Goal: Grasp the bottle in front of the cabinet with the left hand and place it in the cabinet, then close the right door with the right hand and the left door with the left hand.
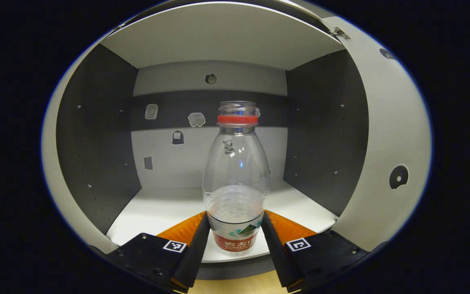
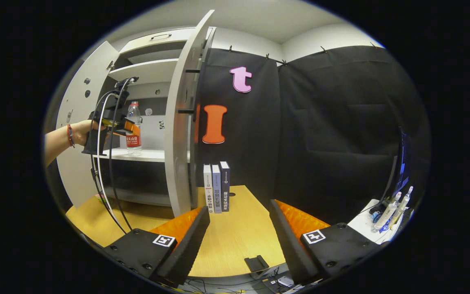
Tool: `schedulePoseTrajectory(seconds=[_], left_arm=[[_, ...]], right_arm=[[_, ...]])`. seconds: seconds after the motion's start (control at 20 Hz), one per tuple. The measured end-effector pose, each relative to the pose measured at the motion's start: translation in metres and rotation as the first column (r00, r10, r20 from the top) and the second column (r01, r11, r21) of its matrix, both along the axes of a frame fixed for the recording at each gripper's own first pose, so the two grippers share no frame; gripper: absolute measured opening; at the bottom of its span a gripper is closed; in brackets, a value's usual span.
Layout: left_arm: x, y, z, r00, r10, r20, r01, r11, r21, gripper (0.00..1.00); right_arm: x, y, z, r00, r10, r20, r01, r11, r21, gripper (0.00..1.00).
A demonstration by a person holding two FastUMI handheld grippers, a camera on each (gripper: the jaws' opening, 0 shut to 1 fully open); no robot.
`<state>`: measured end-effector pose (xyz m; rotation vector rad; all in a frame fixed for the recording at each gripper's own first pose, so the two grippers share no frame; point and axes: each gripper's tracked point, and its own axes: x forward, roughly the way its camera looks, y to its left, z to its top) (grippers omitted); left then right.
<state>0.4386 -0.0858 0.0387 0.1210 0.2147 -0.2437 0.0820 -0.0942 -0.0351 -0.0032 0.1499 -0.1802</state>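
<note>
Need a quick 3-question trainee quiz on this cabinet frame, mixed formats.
1. True or false: the clear plastic bottle with the red neck ring stands upright on the white cabinet shelf.
2. Which holds the bottle? A) left gripper B) right gripper C) neither
3. Fill in: in the right gripper view, three upright books stand on the ___ tabletop.

Key: 1 true. 2 A, its jaws pressing both sides of the bottle; the right gripper's jaws are open and empty. 3 wooden.

Clear glossy plastic bottle (matt shelf).
</note>
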Motion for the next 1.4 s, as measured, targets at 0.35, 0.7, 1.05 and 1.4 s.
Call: schedulePoseTrajectory(seconds=[0.35,0.7,1.05,1.4], left_arm=[[0.007,-0.01,-0.006,1.0,0.008,-0.015,-0.009,1.0,-0.002,0.83],[-0.028,0.015,0.006,0.999,0.049,0.01,-0.048,0.998,-0.051,0.96],[-0.14,0.059,0.046,0.991,0.074,0.109,-0.064,0.993,-0.098,0.95],[-0.266,0.13,0.044,0.976,0.17,0.136,-0.158,0.983,-0.096,0.95]], right_arm=[[0.002,-0.002,-0.001,1.0,-0.016,-0.016,0.016,1.0,0.014,0.97],[0.006,0.003,0.015,1.0,-0.005,0.019,0.005,1.0,0.013,0.98],[0.01,0.015,0.034,0.998,0.033,0.058,-0.033,0.999,0.003,0.97],[0.022,0.04,0.055,0.991,0.108,0.083,-0.106,0.994,-0.028,0.97]])
